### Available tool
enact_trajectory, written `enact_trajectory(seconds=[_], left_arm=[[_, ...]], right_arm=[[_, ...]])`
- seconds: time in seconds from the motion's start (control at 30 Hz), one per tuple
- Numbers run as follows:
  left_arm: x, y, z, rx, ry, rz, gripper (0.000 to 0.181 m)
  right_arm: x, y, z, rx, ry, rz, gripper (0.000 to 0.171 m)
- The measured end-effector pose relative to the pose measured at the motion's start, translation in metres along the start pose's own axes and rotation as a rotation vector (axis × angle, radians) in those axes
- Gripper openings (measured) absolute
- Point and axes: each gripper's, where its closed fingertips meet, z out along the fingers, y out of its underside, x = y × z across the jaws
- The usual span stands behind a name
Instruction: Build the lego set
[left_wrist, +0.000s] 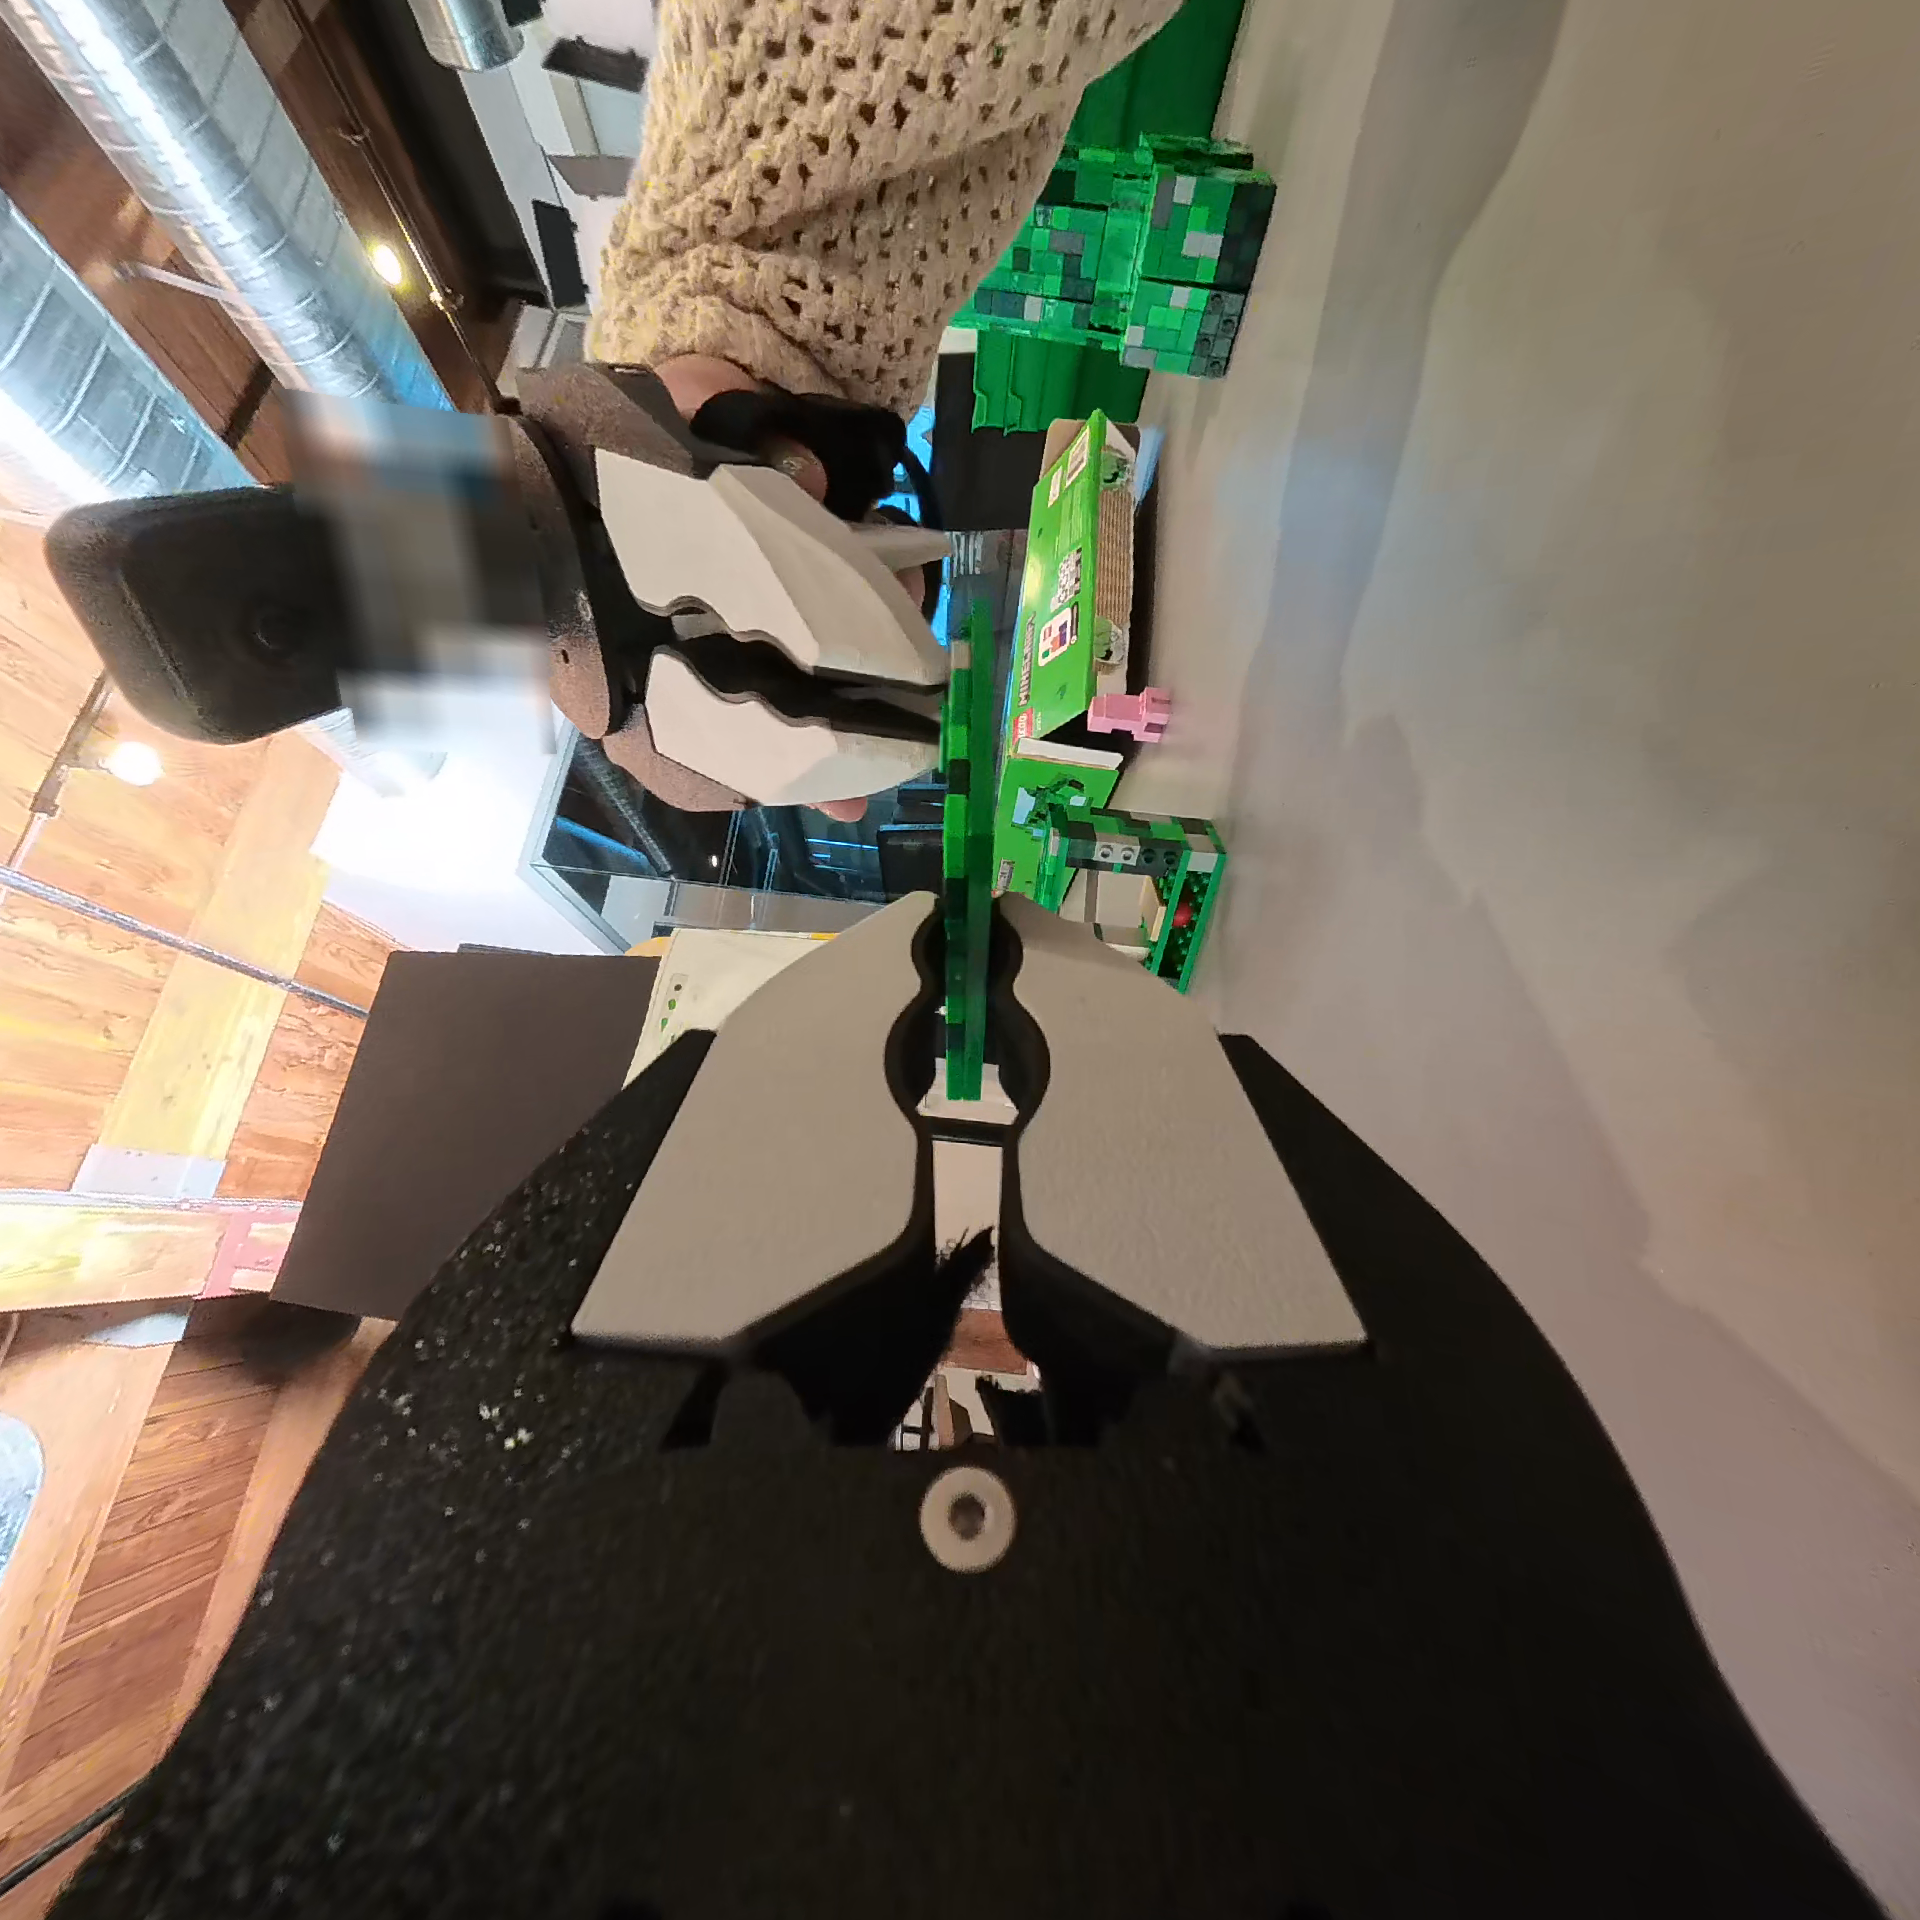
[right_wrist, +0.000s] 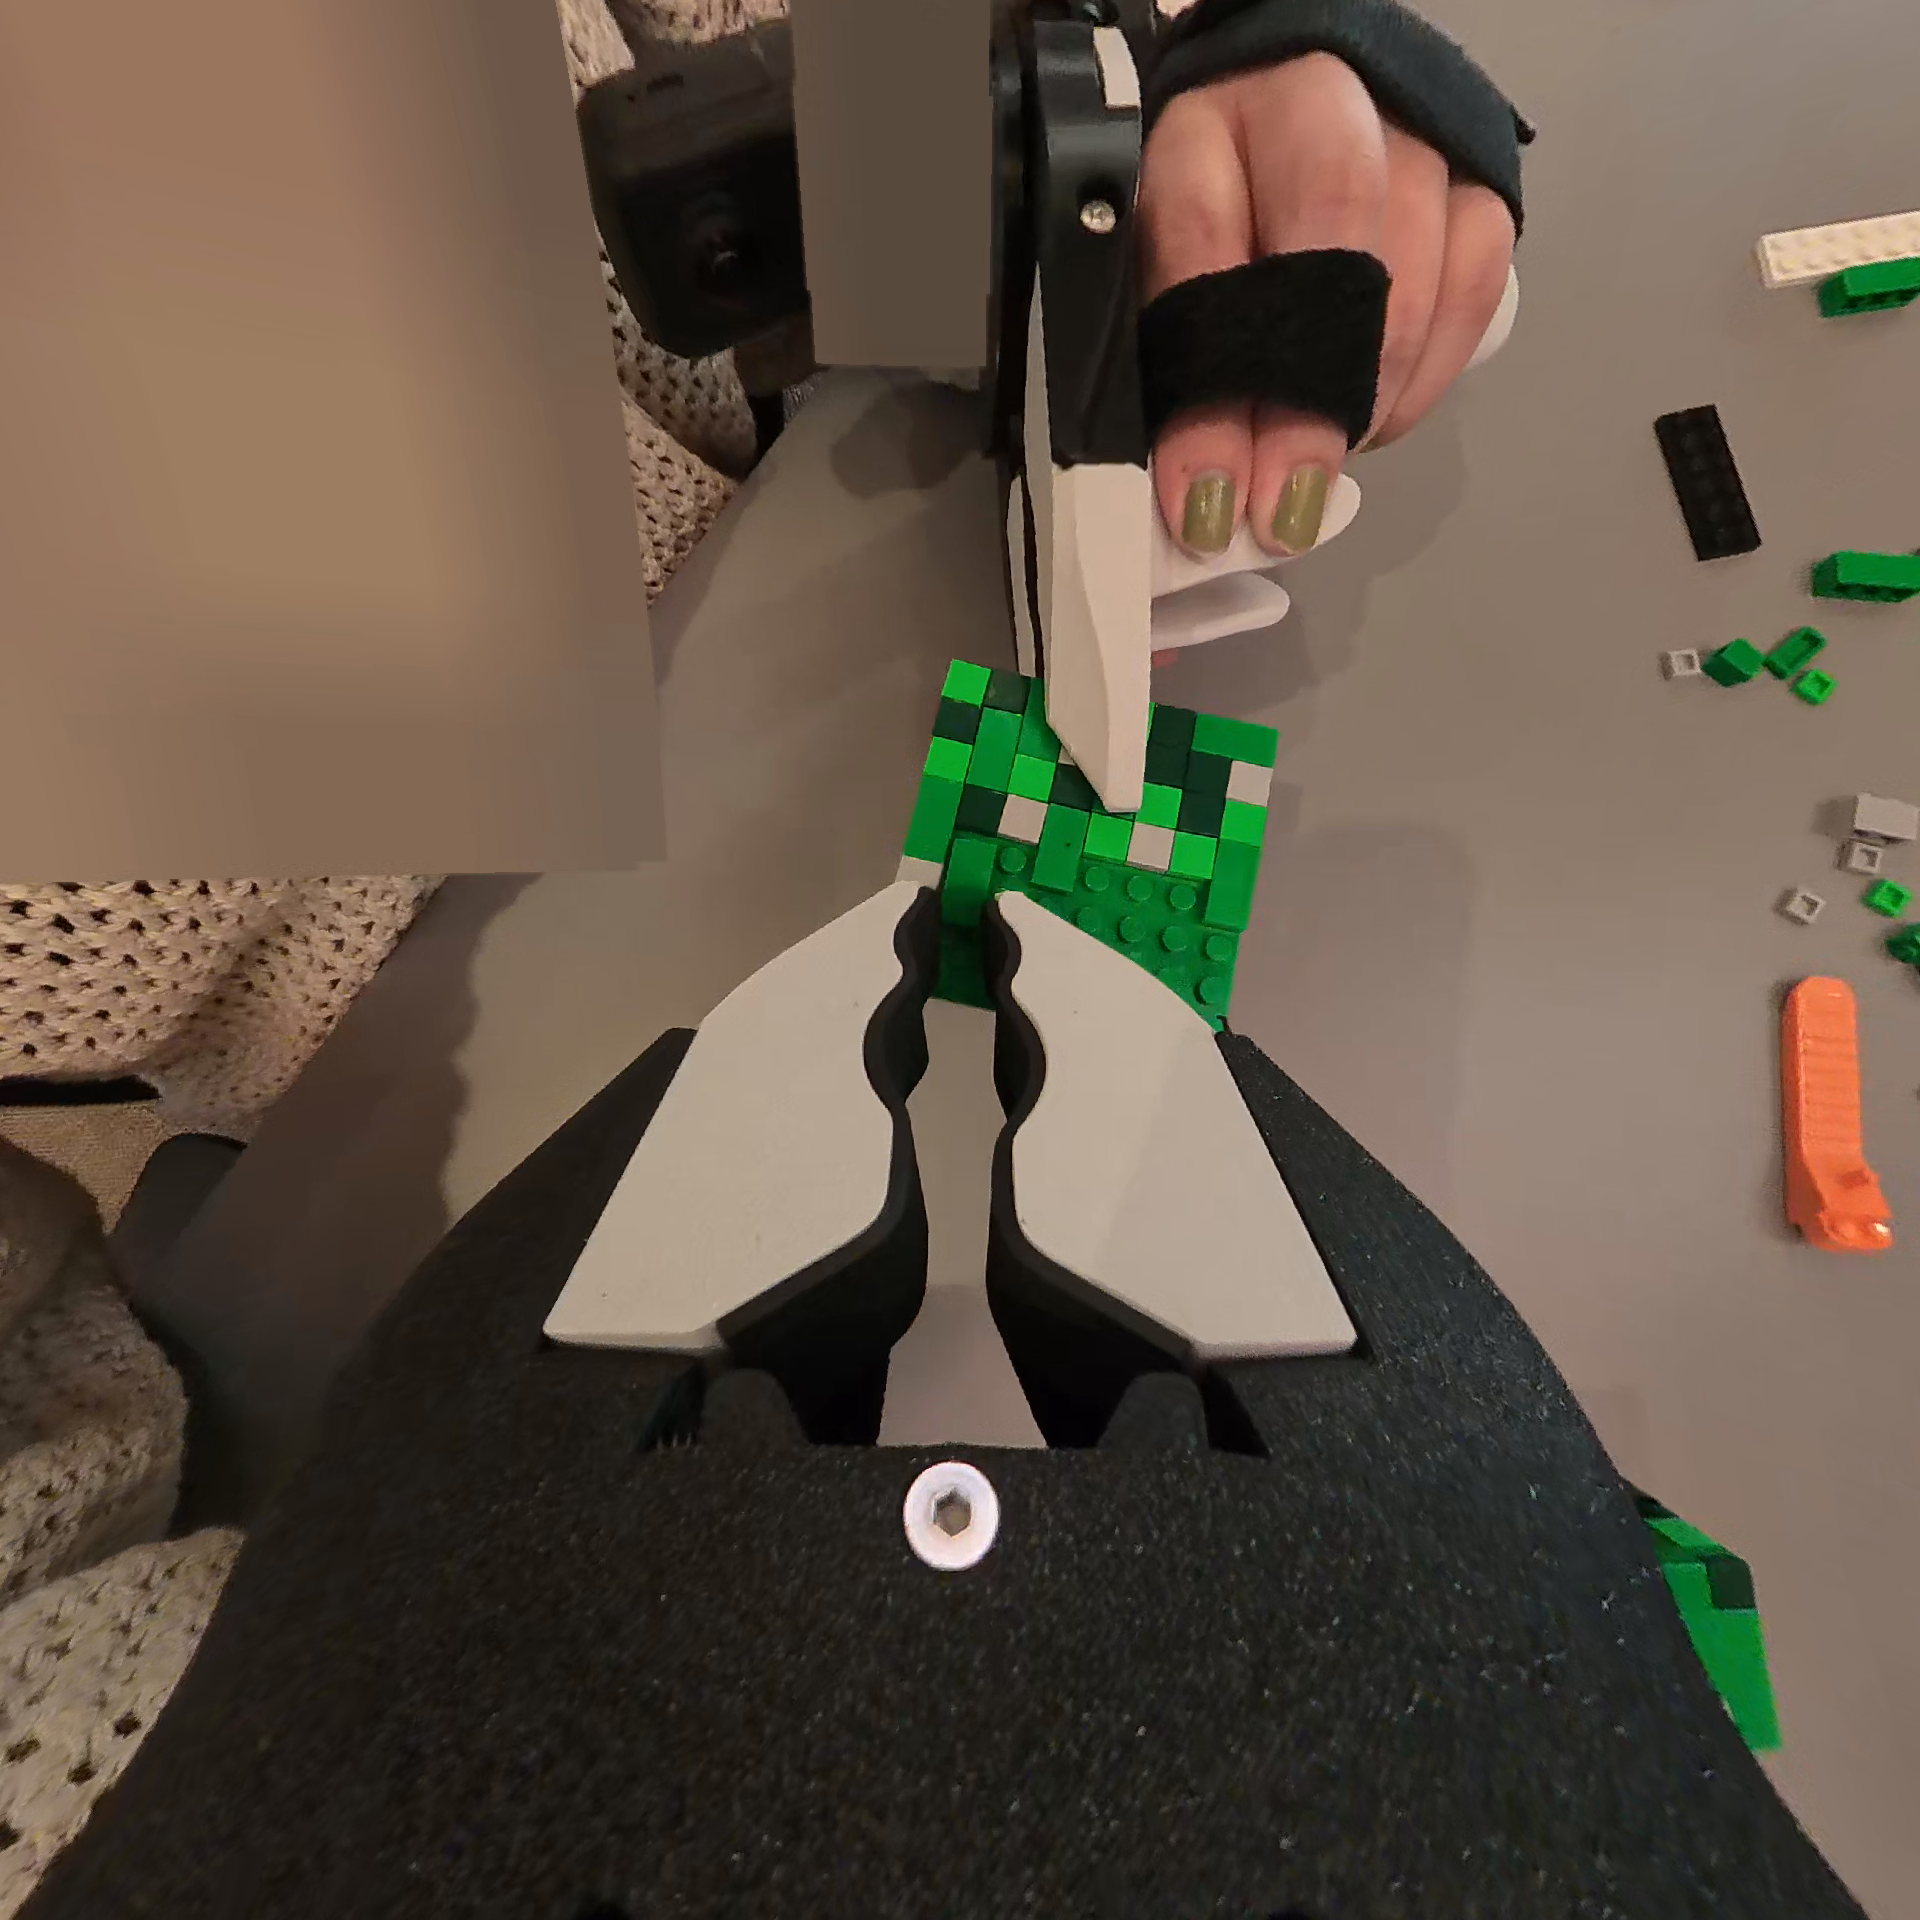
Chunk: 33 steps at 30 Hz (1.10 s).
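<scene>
A green plate (right_wrist: 1148, 940), partly covered with a mosaic of light green, dark green and grey tiles (right_wrist: 1039, 769), is held up off the grey table. My left gripper (left_wrist: 966, 925) is shut on the plate's edge (left_wrist: 971, 748), which shows edge-on in the left wrist view. In the right wrist view the left gripper (right_wrist: 1101, 769) reaches in from above. My right gripper (right_wrist: 961, 914) is closed on a small green tile (right_wrist: 971, 873) at the edge of the tiled area, against the plate's face. The right gripper also shows in the left wrist view (left_wrist: 925, 707).
A finished green blocky figure (left_wrist: 1143, 249), a green set box (left_wrist: 1081, 582), a pink figure (left_wrist: 1132, 712) and a small green and grey build (left_wrist: 1143, 883) stand on the table. An orange brick separator (right_wrist: 1834, 1112), a black plate (right_wrist: 1704, 483) and loose green and grey pieces (right_wrist: 1766, 660) lie at the right. Only a small space, under 4 cm, lies between the two pairs of fingers.
</scene>
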Motion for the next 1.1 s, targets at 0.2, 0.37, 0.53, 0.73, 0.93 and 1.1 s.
enact_trajectory(seconds=[0.2, 0.37, 0.53, 0.73, 0.93, 1.1], left_arm=[[0.002, 0.000, 0.001, -0.004, 0.006, 0.002, 0.006], [0.003, 0.002, 0.002, -0.010, 0.010, 0.003, 0.006], [-0.002, 0.012, 0.002, -0.056, -0.012, -0.009, 0.006], [-0.003, 0.028, 0.004, -0.142, -0.010, -0.039, 0.006], [-0.004, 0.033, 0.004, -0.163, -0.010, -0.067, 0.006], [-0.003, 0.033, 0.005, -0.164, -0.006, -0.075, 0.006]], right_arm=[[0.000, 0.000, 0.002, -0.024, 0.008, 0.014, 0.007], [0.001, 0.002, 0.003, -0.044, 0.010, 0.029, 0.009], [0.008, -0.002, -0.008, -0.031, 0.144, 0.033, 0.034], [0.029, -0.011, -0.017, -0.103, 0.830, -0.269, 0.046], [0.033, 0.002, -0.001, -0.355, 1.173, -0.521, 0.033], [0.039, 0.000, -0.001, -0.439, 1.276, -0.609, 0.022]])
